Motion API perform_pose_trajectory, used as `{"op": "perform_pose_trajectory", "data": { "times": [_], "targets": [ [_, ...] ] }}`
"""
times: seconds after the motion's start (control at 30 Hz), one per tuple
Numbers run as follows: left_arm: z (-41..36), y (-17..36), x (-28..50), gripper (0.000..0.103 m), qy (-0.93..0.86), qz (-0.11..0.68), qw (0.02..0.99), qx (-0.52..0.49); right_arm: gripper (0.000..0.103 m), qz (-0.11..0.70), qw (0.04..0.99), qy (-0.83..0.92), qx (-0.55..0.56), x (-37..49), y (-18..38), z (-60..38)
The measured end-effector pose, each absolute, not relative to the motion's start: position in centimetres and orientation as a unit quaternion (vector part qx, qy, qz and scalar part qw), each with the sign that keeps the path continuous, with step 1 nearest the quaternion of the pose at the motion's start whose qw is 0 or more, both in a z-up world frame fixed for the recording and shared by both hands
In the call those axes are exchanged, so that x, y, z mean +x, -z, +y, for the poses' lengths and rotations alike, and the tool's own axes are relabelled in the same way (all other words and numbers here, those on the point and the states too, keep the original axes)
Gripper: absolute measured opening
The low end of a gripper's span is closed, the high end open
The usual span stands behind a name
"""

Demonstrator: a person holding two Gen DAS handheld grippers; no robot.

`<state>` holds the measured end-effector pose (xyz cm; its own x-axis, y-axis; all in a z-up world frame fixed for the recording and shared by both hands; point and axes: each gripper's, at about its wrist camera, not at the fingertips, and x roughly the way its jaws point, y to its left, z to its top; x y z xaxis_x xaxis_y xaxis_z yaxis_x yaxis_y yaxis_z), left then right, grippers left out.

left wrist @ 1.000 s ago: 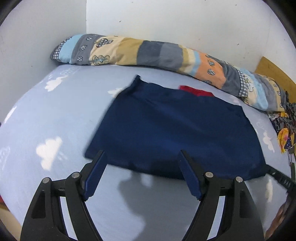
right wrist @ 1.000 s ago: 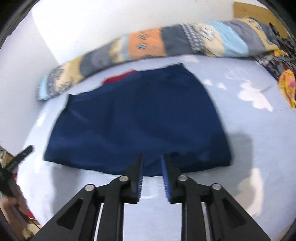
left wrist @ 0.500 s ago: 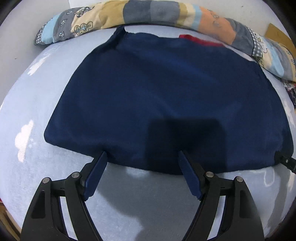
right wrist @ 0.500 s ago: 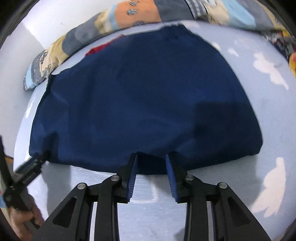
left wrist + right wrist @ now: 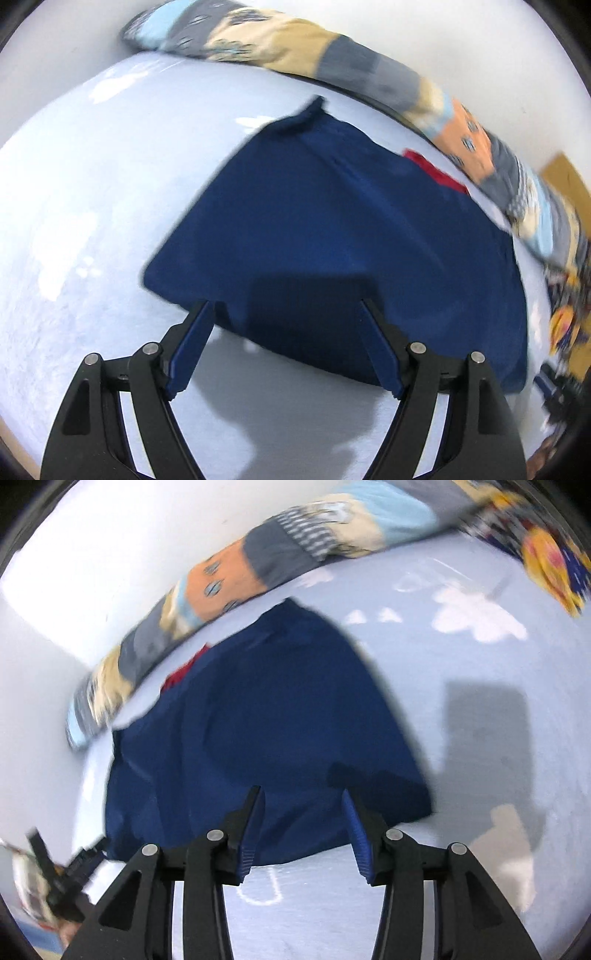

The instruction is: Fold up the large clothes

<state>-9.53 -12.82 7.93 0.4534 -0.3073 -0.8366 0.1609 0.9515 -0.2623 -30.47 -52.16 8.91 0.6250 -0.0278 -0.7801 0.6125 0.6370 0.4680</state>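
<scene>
— Both sets of jaws stand apart, empty: my left gripper [image 5: 284,347] wide, my right gripper [image 5: 303,829] narrower, each at the near hem of the navy garment [image 5: 332,236].

— Room?

— Garment lies flat on the bed [image 5: 92,206], long axis crosswise; bolster [image 5: 332,62] beyond.

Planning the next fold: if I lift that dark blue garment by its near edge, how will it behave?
The dark blue cloth garment will probably drape limply, since it lies flat with soft creases. It should slide easily over the pale blue cloud-print sheet. Its width likely needs both grippers.
</scene>
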Motion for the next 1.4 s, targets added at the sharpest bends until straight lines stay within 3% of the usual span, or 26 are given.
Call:
{"op": "perform_pose_trajectory", "data": {
  "times": [0.37, 0.67, 0.97, 1.13, 1.2, 1.27, 1.3, 1.33, 1.4],
  "targets": [
    [-6.9, -6.4, -9.4, 0.079, 0.124, 0.548, 0.806, -0.187, 0.046, 0.356, 0.757, 0.180, 0.517, -34.9, -5.4, -54.8],
    [-3.0, -4.1, -8.7, 0.079, 0.142, 0.565, 0.746, -0.323, 0.046, 0.363, 0.725, 0.193, 0.552, -33.6, -2.7, -54.5],
    [-4.1, -1.7, -7.7, 0.079, 0.163, 0.570, 0.708, -0.384, 0.047, 0.338, 0.722, 0.219, 0.563, -31.0, -1.4, -54.4],
    [-5.1, -1.3, -6.5, 0.079, 0.153, 0.533, 0.733, -0.393, 0.047, 0.300, 0.723, 0.226, 0.580, -30.5, -0.7, -54.7],
    [-5.7, -1.4, -5.8, 0.079, 0.154, 0.518, 0.749, -0.383, 0.044, 0.288, 0.726, 0.223, 0.583, -30.4, -0.6, -54.9],
    [-6.3, -1.5, -5.2, 0.079, 0.156, 0.502, 0.762, -0.379, 0.032, 0.281, 0.728, 0.220, 0.586, -30.1, -0.3, -55.3],
    [-6.4, -1.5, -5.1, 0.061, 0.155, 0.495, 0.767, -0.377, 0.028, 0.276, 0.727, 0.216, 0.591, -30.0, -0.1, -55.5],
    [-6.7, -1.6, -4.9, 0.017, 0.150, 0.493, 0.775, -0.366, 0.022, 0.272, 0.725, 0.209, 0.598, -29.9, 0.2, -55.8],
    [-6.8, -1.4, -4.7, 0.016, 0.149, 0.494, 0.777, -0.360, 0.017, 0.268, 0.725, 0.202, 0.601, -29.7, 0.3, -56.0]
  ]
}}
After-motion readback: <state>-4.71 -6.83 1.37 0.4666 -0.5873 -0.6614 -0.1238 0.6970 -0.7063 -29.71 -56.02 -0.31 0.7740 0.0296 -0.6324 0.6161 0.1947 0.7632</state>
